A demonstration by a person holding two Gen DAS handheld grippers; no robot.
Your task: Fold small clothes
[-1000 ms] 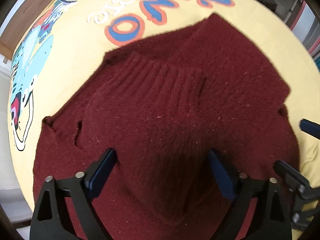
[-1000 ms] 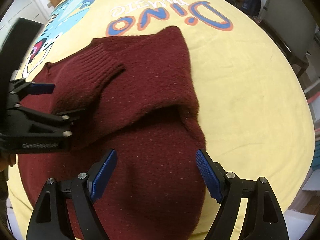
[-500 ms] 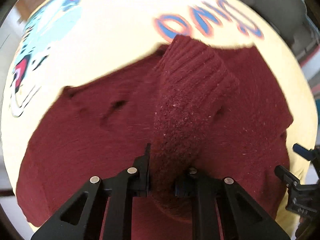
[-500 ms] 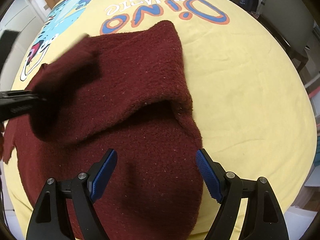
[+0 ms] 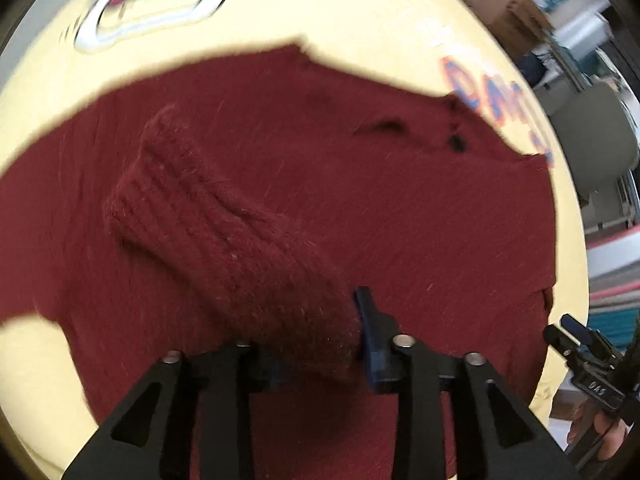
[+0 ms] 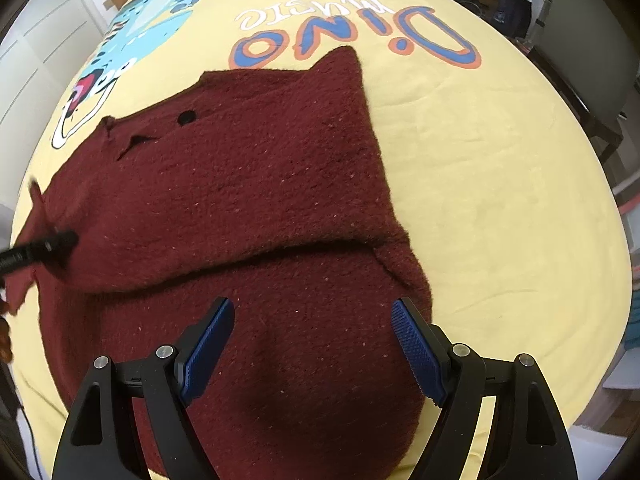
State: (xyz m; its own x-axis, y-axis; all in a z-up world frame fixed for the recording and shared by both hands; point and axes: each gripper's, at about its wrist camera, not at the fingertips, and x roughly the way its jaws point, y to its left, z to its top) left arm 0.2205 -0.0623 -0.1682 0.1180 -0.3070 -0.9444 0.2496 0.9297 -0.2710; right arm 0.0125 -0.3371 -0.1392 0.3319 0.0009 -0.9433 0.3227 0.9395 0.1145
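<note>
A dark red knitted sweater lies on the yellow printed cloth, its top part folded down over its body. In the left wrist view its ribbed sleeve stretches across the sweater, blurred by motion. The sleeve's end sits between the jaws of my left gripper, filling the gap against the blue pad; the jaws are opening. That gripper's tip shows at the sweater's left edge. My right gripper hangs open over the sweater's near part, holding nothing, and also appears in the left wrist view.
The yellow cloth carries a "Dino" print and a cartoon figure beyond the sweater. A grey chair stands past the table's right edge. Cardboard boxes sit in the background. A hand holds the right gripper.
My left gripper closed on the sleeve, rolled and carried it sideways across the sweater toward its left edge, then began to widen. The right gripper stayed still and open.
</note>
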